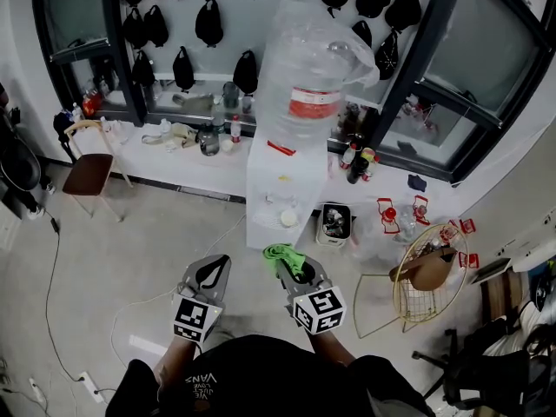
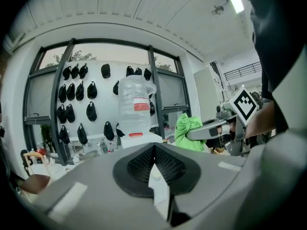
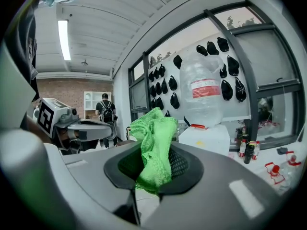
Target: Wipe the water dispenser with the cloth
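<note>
Room: facing window wall [image 1: 469, 68] hung with dark bags [image 1: 208, 20], with water dispenser [image 1: 280, 189] ahead, well apart from both grippers.
Right gripper [image 1: 294, 269]: pinching green cloth [image 1: 282, 255] between its jaws.
Left gripper [image 1: 213, 272]: holding nothing, jaws pressed together.
Advice: probably reaching forward, keeping pinch tight, pressing cloth flat, avoiding bottle [image 1: 314, 76].

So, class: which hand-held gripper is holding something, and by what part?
The right hand-held gripper pinches the green cloth near its lower end, most bunched above the jaws. The left hand-held gripper is shut, empty.
</note>
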A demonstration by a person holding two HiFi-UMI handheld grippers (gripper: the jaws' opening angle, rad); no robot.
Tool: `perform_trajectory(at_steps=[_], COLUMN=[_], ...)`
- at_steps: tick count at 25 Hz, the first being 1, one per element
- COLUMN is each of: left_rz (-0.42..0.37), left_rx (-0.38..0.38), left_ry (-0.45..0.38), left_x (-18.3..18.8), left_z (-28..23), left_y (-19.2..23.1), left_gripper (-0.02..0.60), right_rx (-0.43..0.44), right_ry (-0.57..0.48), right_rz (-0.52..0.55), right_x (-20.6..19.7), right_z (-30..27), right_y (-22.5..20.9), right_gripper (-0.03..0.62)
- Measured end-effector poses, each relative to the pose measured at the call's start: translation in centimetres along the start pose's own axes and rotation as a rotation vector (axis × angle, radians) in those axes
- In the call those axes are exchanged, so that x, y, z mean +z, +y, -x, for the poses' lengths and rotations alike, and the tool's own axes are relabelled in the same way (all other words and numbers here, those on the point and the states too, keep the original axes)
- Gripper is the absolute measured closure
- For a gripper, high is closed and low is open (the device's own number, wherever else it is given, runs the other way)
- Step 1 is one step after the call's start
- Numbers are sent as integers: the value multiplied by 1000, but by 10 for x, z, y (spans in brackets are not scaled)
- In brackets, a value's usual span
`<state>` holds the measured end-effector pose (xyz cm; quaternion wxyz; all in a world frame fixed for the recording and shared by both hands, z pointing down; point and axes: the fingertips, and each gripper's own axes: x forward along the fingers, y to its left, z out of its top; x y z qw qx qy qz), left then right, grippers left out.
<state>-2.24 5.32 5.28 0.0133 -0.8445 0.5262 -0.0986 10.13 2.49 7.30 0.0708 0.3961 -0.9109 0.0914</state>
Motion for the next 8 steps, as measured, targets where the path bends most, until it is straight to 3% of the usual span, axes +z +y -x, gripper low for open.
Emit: perform_trajectory(at_steps=[8], left_rz=[5], left_rx=[10], left_ry=[2], left_x=[-4], left_z=[3], left_y=[7], left_gripper=[580], right_rx=[16], right_ry=[1], right_rz=[-3], right_x=[-1], right_z=[-3], right_y=[6], right_gripper=[508])
